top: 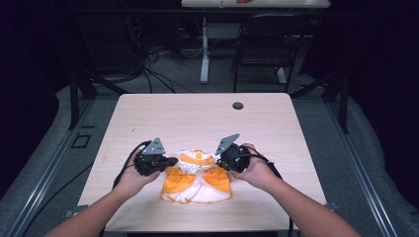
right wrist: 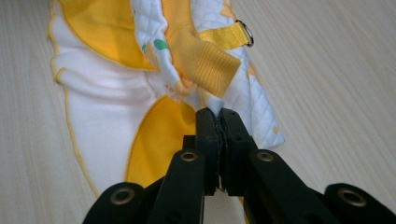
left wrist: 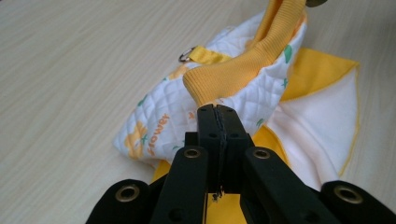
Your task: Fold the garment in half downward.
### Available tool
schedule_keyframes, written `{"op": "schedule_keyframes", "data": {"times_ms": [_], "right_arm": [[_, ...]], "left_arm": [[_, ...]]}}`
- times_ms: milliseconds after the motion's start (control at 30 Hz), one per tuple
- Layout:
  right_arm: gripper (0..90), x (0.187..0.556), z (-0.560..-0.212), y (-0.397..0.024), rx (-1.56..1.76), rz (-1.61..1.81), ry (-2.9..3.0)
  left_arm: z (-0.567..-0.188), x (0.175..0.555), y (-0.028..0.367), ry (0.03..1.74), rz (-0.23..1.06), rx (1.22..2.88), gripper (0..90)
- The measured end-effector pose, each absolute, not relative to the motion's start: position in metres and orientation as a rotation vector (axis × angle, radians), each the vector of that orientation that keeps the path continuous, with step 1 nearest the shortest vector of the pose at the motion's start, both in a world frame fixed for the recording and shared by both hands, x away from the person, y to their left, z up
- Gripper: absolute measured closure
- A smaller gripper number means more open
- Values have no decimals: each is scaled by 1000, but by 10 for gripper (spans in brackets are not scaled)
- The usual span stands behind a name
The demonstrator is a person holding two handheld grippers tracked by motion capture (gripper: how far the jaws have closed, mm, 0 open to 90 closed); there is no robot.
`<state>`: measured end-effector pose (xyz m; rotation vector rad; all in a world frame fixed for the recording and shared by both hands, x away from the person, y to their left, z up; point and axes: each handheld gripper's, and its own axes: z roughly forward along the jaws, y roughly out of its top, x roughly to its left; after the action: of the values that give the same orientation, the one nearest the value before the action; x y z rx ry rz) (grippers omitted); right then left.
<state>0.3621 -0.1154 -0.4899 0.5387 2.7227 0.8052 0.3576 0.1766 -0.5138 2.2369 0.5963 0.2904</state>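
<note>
Garment (left wrist: 177, 116) reads "flower" in orange; both grippers' fingers pinch its quilting.

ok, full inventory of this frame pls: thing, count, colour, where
garment: 1, small, quilted white with orange and yellow panels, near middle of table, between both grippers
metal ring: 1, silver, on the garment's yellow strap
table: 1, light wood, centre
grommet: 1, dark, far side of tabletop
chair: 1, black, on the floor beyond the table
second table: 1, pale, far background
left gripper: 1, black, shut on garment's left edge
right gripper: 1, black, shut on garment's right edge
hands: 2, holding the grippers, near edge
</note>
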Motion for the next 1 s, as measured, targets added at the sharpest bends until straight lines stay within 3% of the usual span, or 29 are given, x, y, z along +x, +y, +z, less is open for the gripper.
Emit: {"op": "schedule_keyframes", "data": {"times_ms": [333,667,867,1000], "right_arm": [[836,350,-508,-116,564,831,2789],[739,346,-500,-126,621,947,2779],[847,351,-492,-127,682,1017,2735],[880,358,-499,-120,700,1006,2741]], "left_arm": [[-533,343,183,619,242,2240,897],[-515,340,192,632,225,2181,838],[-511,353,192,695,259,2167,824],[-520,361,183,703,230,2178,874]]}}
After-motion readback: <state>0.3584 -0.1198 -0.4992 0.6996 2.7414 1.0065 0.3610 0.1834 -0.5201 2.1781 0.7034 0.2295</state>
